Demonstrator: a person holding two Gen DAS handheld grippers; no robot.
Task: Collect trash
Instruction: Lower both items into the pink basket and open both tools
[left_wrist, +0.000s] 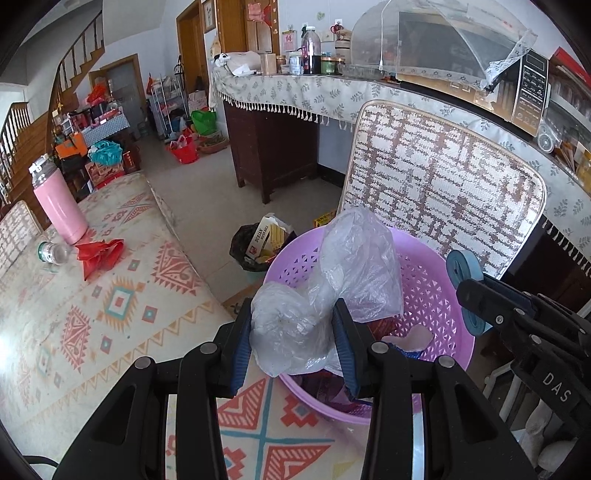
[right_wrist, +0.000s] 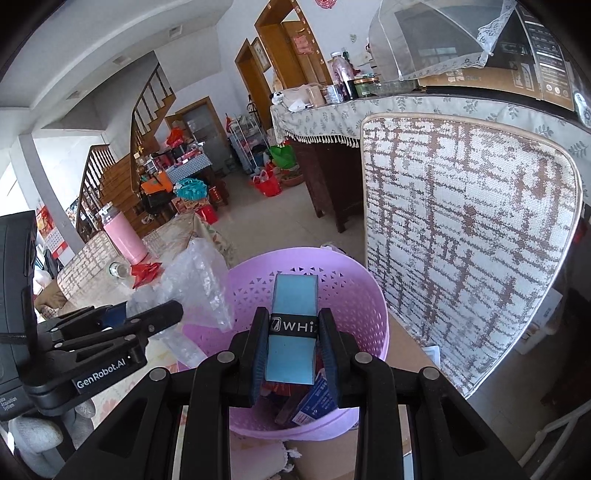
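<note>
plastic bag (left_wrist: 295, 325) in left fingers, blue box (right_wrist: 293, 325) in right, both gripped over lilac basket (right_wrist: 354, 295)

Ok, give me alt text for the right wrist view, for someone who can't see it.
The right hand-held gripper is shut on a light blue roll with a black band, held over a perforated purple plastic basket with trash inside. At left, the left hand-held gripper holds a crumpled clear plastic bag at the basket's rim.

Right tongs (right_wrist: 291, 354) clamping blue box (right_wrist: 293, 325), above purple basket (right_wrist: 354, 280), plastic bag (right_wrist: 201, 280) left
</note>
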